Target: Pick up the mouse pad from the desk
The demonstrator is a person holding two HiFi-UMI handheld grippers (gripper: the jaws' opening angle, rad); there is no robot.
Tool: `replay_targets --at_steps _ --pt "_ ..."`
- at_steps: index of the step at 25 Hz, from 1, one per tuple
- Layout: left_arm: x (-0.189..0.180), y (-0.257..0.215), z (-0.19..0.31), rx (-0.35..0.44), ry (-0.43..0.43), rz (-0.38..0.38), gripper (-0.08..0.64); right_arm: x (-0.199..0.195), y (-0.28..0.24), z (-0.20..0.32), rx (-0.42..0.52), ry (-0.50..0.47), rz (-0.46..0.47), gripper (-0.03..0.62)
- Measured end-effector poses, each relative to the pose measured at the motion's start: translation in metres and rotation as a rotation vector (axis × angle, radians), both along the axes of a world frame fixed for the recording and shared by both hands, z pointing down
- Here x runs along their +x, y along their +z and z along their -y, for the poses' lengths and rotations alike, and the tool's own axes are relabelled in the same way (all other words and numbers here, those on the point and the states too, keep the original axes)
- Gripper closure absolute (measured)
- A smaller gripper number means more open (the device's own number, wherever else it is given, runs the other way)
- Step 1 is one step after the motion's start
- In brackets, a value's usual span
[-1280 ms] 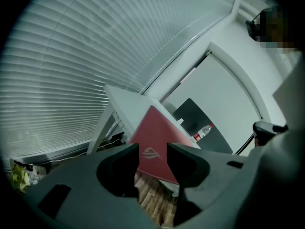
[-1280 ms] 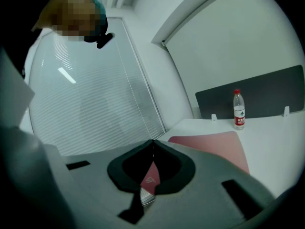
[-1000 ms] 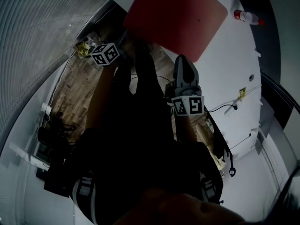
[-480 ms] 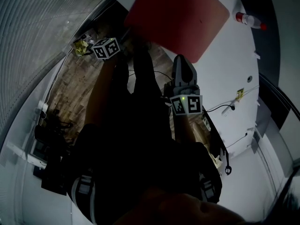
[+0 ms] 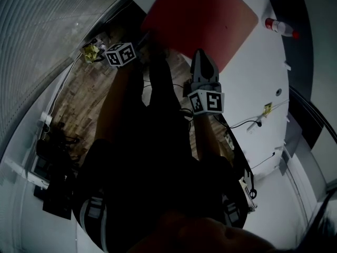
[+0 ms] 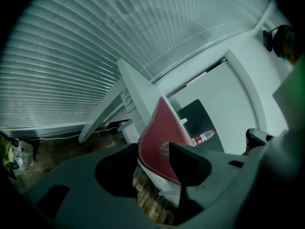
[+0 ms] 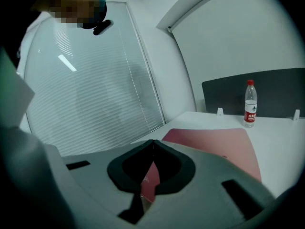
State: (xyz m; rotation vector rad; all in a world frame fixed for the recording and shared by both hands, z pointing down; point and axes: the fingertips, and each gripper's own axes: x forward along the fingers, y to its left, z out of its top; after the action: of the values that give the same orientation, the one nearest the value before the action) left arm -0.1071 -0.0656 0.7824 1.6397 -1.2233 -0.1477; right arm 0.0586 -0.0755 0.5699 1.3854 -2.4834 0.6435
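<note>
Head view looks down; all 3 share mouse pad [image 5: 205,15].

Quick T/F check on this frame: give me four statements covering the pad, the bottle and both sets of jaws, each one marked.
1. The mouse pad is red. True.
2. The right gripper has its jaws wide apart. False: they are together, with nothing between them.
3. A bottle stands upright on the desk. True.
4. The left gripper is clamped on the bottle. False: its jaws are open and grip nothing; the mouse pad's edge shows between them.
</note>
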Motion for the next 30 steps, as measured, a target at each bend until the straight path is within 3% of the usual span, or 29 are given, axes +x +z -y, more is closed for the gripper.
replay_targets --at_steps 6,11,14,23,30 --pt "-0.005 -0.002 -0.001 -0.002 -0.013 0.026 0.382 -0.004 0.010 0.007 -0.003 -0.025 -0.017 0.591" --pt "-0.011 -0.010 -0.004 0.003 -0.043 0.061 0.493 -0.004 0.014 0.010 -0.009 -0.030 -0.018 0.591" --pt "-0.012 -0.018 -0.004 0.013 -0.050 0.090 0.523 -0.006 0.010 0.011 -0.006 -0.039 -0.010 0.591" --pt "-0.002 -0.049 0.000 0.068 0.001 0.274 0.543 0.000 0.000 0.019 0.009 -0.077 0.003 0.591" --pt "0.012 -0.083 0.004 0.092 0.090 0.443 0.546 0.012 -0.009 0.025 0.017 -0.129 0.018 0.591"
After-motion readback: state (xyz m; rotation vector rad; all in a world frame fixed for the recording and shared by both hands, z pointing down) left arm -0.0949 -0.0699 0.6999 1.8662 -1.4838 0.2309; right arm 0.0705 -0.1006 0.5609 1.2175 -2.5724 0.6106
